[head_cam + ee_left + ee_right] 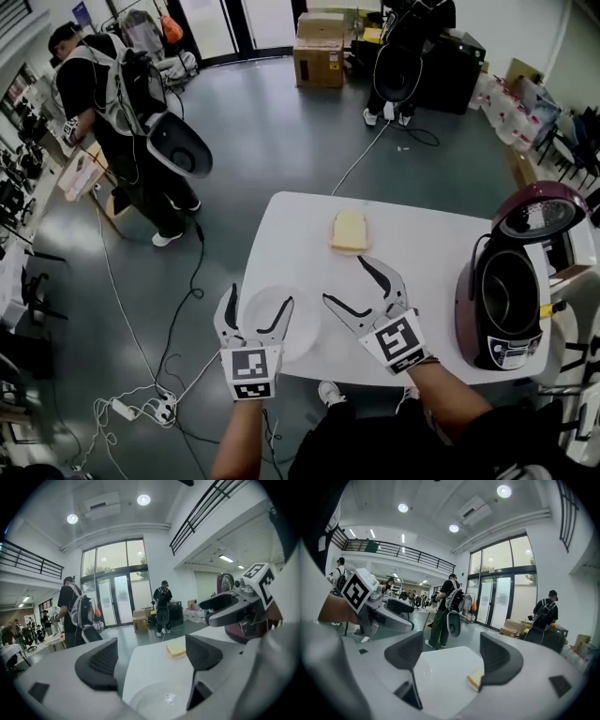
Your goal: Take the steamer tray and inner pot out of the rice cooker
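Item: two hand-held claws over a white table, task half done by the look of it. Left gripper: released, jaws wide apart, nothing between them; its own view shows only tabletop in the gap. Right gripper: likewise released and empty. Steamer tray: a pale round dish, judged to be the tray, lying on the table directly beneath and just right of the left gripper, near the table's front edge. Rice cooker: well to the right of the right gripper, lid standing open. Inner pot: judged not yet out, its dark hollow seated in the cooker body; how deep it sits cannot be told. Yellow pad: ahead of the right gripper, apart from both. Hazards: the pot rim is thin and smooth, so a bite with one jaw inside and one outside may slip and drop the pot back in; a tilted pull could jam the pot against the body and drag the whole cooker, which stands close to the table's right edge; the raised lid may be struck on the way up; a left gripper sweeping low could push the tray off the front edge.
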`<action>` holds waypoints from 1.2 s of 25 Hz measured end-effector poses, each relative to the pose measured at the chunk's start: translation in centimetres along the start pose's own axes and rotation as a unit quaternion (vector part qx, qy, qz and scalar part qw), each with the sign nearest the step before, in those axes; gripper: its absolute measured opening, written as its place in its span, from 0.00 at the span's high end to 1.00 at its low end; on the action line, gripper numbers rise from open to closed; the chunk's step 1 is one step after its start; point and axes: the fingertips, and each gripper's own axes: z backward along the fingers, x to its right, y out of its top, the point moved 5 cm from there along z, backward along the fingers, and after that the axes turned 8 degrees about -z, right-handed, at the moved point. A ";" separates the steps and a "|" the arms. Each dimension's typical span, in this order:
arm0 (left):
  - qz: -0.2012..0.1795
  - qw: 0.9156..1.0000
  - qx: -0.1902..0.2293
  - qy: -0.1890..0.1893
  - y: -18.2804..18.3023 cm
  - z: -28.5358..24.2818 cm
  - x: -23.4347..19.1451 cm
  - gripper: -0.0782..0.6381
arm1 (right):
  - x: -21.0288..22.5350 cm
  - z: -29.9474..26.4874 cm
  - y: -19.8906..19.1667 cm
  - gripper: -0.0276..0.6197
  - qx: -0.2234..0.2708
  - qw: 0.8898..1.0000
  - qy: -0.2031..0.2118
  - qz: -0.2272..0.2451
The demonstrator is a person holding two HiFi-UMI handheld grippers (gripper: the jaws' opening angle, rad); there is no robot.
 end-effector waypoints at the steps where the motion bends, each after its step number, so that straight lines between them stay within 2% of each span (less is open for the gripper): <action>1: 0.003 1.000 0.013 -0.004 1.4 0.2 1.0 0.24 | 0.5 1.5 0.8 0.37 0.010 1.000 -0.006 0.002; 2: 0.007 1.000 0.027 -0.009 2.8 0.2 1.9 0.22 | 1.2 3.0 1.7 0.33 0.023 1.000 -0.015 0.005; 5: 0.016 0.998 0.063 -0.028 6.7 0.3 5.5 0.21 | 3.5 8.0 3.3 0.31 0.064 0.997 -0.049 0.007; 8: 0.025 0.995 0.083 -0.055 8.7 0.7 10.0 0.21 | 5.7 12.9 2.8 0.31 0.070 0.994 -0.081 0.001; 10: 0.028 0.993 0.092 -0.071 9.8 0.7 12.8 0.25 | 7.3 15.6 2.5 0.31 0.066 0.993 -0.099 -0.004; 21: 0.046 0.983 0.082 -0.161 14.5 -0.6 26.9 0.25 | 14.1 28.8 0.3 0.31 0.053 0.987 -0.152 -0.014; 27: 0.072 0.971 0.070 -0.215 15.9 -2.1 33.7 0.25 | 17.3 34.4 -1.7 0.31 0.040 0.987 -0.158 -0.014; 30: 0.103 0.962 0.053 -0.249 15.9 -3.4 36.8 0.25 | 19.3 36.7 -3.4 0.31 0.030 0.987 -0.152 -0.027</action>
